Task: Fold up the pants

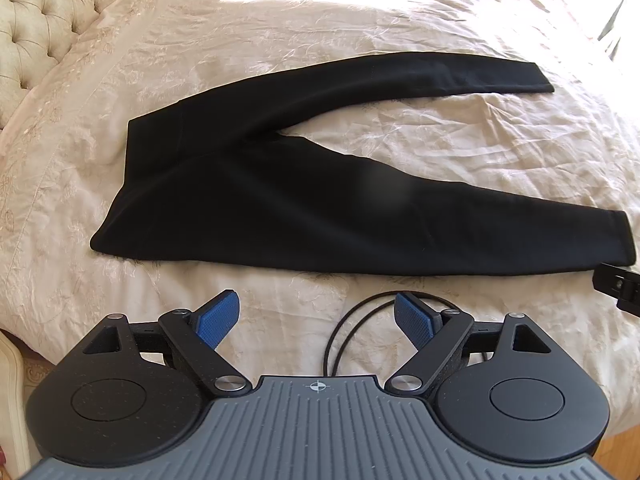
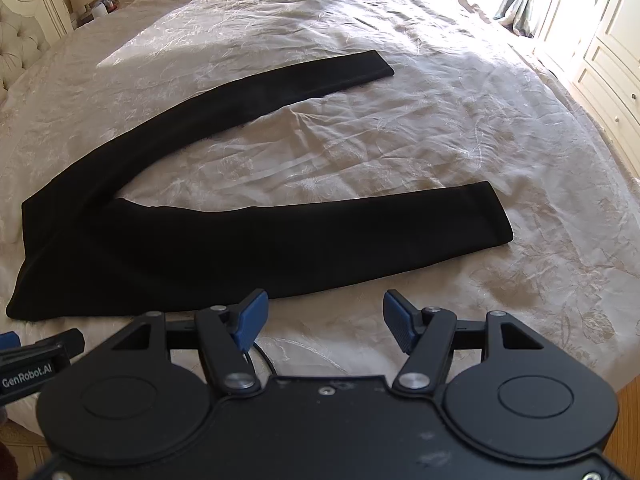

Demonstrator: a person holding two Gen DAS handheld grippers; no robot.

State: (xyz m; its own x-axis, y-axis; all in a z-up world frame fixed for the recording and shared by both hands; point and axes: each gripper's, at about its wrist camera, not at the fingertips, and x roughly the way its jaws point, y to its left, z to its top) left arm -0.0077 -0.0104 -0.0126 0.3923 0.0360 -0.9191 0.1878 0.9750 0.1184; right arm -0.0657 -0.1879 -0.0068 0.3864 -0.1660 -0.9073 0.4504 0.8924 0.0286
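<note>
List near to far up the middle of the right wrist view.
Right gripper, open → bare strip of cream embroidered bedspread → near leg of the black pants → bedspread gap → far leg.

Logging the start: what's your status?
Left gripper and right gripper open, empty. Black fabric pants flat on cream quilted bedspread, legs splayed. Thin black cable near left gripper.
</note>
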